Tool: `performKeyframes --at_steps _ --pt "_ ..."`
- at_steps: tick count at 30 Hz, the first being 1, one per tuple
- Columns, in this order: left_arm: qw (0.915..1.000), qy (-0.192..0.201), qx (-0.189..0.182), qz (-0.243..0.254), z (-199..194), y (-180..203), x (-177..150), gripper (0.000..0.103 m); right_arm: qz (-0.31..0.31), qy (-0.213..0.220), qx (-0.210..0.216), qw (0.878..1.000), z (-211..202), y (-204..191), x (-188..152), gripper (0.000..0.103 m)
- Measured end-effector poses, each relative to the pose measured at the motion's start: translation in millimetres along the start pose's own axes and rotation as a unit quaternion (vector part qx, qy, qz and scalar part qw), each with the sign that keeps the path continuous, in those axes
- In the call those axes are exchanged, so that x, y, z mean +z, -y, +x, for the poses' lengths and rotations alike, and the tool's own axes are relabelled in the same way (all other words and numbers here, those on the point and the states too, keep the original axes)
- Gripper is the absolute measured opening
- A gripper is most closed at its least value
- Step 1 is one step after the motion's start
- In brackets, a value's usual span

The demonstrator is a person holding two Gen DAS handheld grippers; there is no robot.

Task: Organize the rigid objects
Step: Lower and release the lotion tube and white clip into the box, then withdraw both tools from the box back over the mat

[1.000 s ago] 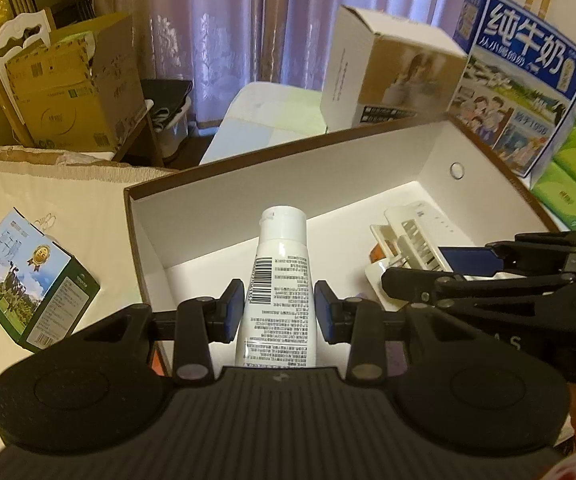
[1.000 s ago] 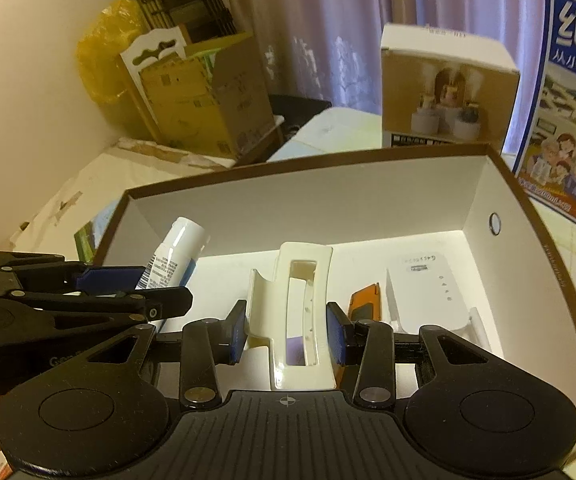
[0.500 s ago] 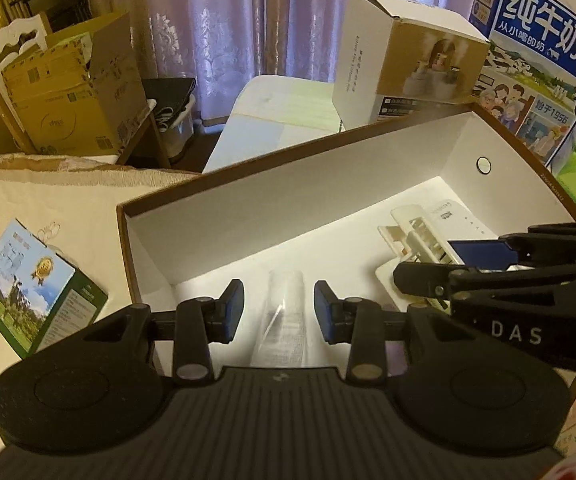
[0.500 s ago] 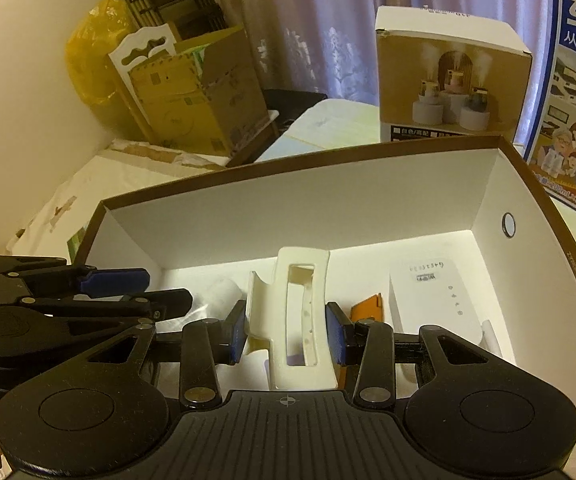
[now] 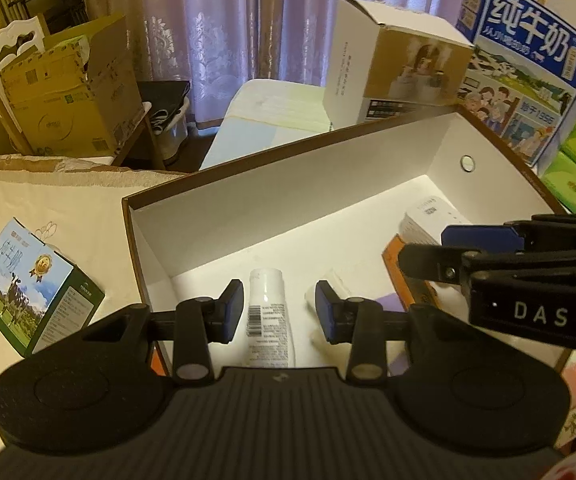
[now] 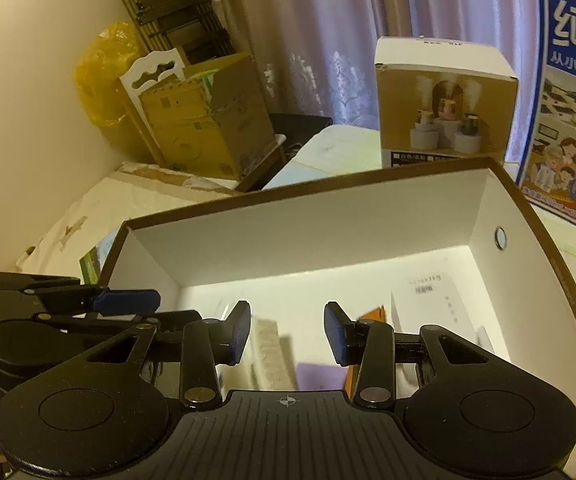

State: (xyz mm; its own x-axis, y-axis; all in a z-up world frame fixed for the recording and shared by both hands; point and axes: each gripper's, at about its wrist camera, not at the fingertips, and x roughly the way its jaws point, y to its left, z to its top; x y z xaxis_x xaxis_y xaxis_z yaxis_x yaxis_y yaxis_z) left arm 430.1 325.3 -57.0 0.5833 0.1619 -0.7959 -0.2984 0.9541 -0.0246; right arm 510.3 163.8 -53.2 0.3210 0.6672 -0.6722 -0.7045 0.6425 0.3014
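Both grippers hang over the box (image 5: 288, 184), left gripper (image 5: 279, 308) and right gripper (image 6: 287, 330) spread apart, empty. The tube (image 5: 268, 312) lies loose inside; a careless exit could clip the box wall.

White tube (image 5: 268, 312) lies in the box (image 5: 288, 216), free between the parted left gripper (image 5: 279, 311) pads.

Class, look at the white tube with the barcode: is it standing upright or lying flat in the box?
Lying flat. The white tube rests lengthwise on the floor of the box, cap toward the far wall, below the left gripper, whose pads do not touch it.
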Motion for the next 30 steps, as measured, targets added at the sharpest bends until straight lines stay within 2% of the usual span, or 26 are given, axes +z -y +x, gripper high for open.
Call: performKeyframes --at_steps 19,30 --pt "0.9992 0.022 -0.031 -0.013 -67.1 15.9 -29.1 0.038 0.032 0.023 0.010 0.999 -76.0 -7.3 -44.2 0.042" --pt "0.9987 0.028 -0.043 -0.008 -107.9 35.9 -63.9 0.039 0.055 0.035 0.005 0.998 -119.0 -13.9 -73.1 0.046"
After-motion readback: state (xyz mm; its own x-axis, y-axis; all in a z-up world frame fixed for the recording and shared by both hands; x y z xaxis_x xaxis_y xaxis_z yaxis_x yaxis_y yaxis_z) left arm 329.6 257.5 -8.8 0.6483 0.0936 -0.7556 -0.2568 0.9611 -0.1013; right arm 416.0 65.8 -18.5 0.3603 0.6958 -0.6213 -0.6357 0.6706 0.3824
